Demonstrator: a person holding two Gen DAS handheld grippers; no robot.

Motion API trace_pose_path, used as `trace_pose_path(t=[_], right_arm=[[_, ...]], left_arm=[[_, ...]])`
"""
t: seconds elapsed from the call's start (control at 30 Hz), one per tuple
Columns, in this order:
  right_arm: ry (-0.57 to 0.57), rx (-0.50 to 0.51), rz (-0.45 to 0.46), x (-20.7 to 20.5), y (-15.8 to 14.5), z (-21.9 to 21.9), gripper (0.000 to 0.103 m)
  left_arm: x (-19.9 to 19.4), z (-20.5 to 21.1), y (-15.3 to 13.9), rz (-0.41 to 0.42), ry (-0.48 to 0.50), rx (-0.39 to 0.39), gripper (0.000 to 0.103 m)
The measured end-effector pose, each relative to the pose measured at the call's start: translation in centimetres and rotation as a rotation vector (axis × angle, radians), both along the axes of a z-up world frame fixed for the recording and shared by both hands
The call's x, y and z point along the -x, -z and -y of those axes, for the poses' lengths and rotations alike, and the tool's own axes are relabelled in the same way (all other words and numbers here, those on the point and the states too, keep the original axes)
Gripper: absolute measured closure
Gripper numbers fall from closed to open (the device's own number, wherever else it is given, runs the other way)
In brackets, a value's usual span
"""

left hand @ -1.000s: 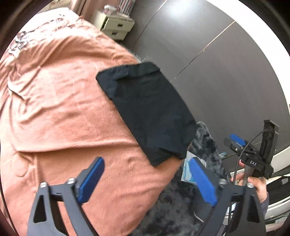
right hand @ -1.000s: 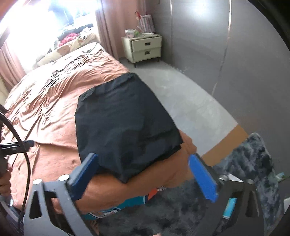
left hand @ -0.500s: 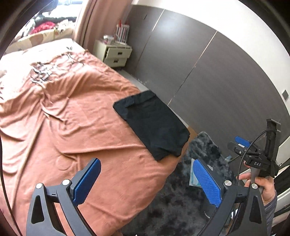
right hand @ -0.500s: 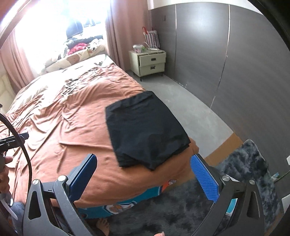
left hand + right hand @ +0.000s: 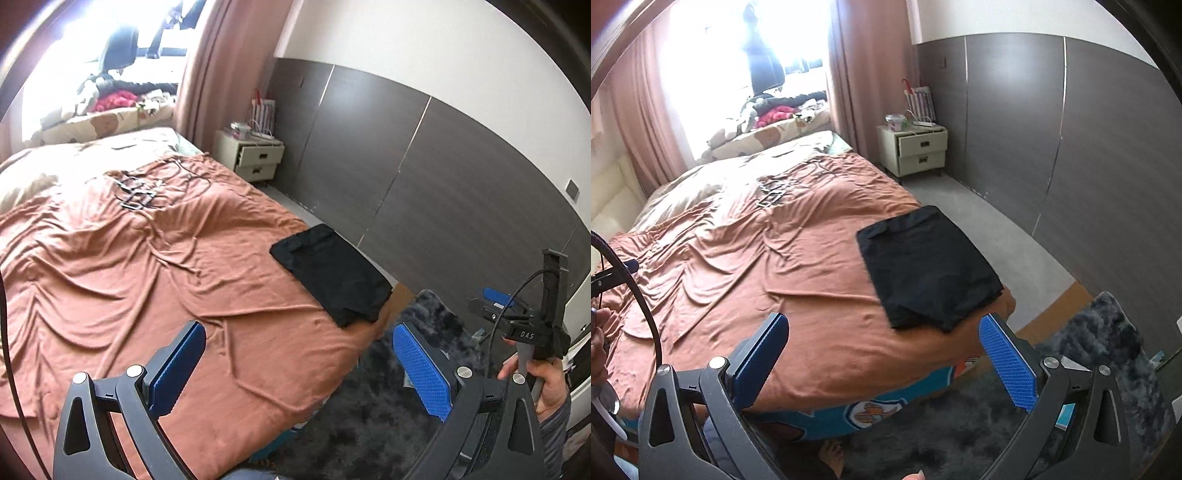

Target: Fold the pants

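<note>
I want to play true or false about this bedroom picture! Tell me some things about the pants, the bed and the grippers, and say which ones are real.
1. The black pants lie folded on the orange bedspread. True.
2. The left gripper is squeezing the pants. False: it is open, empty and away from them.
3. The right gripper is open with nothing in it. True.
4. The pants sit in the middle of the bed. False: they are near its corner, beside the grey floor.
5. A nightstand with two drawers stands by the curtain. True.
</note>
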State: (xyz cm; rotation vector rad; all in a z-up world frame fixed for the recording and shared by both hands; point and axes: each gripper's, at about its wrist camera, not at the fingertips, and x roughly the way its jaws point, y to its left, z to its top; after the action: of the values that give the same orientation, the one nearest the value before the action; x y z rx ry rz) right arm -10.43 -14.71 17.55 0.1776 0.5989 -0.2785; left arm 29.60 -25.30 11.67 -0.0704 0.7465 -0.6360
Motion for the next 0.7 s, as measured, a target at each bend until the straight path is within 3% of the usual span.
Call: trace_pose_path(t=[0.7], right_arm=[[-0.105,0.035,0.085,5.8,-0.3,-8.1,0.0]], left_arm=[[11.0,-10.1,-3.1,0.173,-0.158,-0.047,0.001]])
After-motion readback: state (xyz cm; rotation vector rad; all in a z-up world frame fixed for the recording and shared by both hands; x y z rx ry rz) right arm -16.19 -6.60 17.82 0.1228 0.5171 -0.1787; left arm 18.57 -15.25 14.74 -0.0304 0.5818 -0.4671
